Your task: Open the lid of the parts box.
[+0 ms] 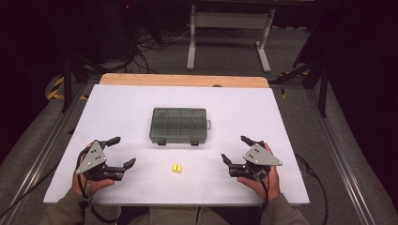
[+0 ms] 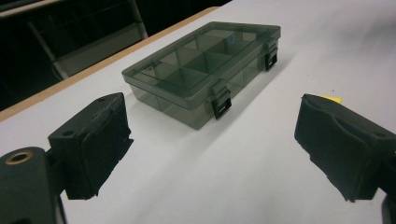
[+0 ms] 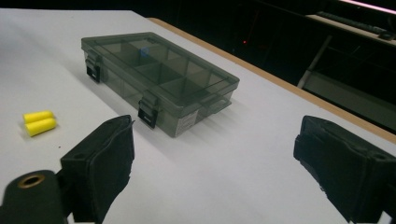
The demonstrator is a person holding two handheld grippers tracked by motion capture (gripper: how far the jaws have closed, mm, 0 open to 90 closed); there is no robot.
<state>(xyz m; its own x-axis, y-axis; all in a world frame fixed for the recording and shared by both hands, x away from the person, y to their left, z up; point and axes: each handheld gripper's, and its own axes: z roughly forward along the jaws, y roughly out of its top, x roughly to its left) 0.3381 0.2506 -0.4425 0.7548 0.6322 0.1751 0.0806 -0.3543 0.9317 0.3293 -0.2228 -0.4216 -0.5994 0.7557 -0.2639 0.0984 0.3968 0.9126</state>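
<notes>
Both tools idle at the near edge of the white surface (image 1: 117, 108). Left hand-held gripper (image 1: 121, 152) sits near-left with jaws spread wide, nothing between them. Right hand-held gripper (image 1: 233, 150) sits near-right, also wide open and empty.

The smoky grey compartment box (image 1: 179, 125) lies flat mid-surface, lid shut, two black latches (image 1: 177, 141) on its near side. Two yellow earplugs (image 1: 177, 168) lie side by side, touching, near-centre, between the grippers and just nearer than the box.

Likely step: get the box open so the plugs can go in. To do it well, I'd say bring one gripper to steady the box at a far corner so it doesn't skid, and work the latches one at a time with a single jaw tip from below. Come in low and square. Keep clear of the earplugs; they look light and would roll off easily.
</notes>
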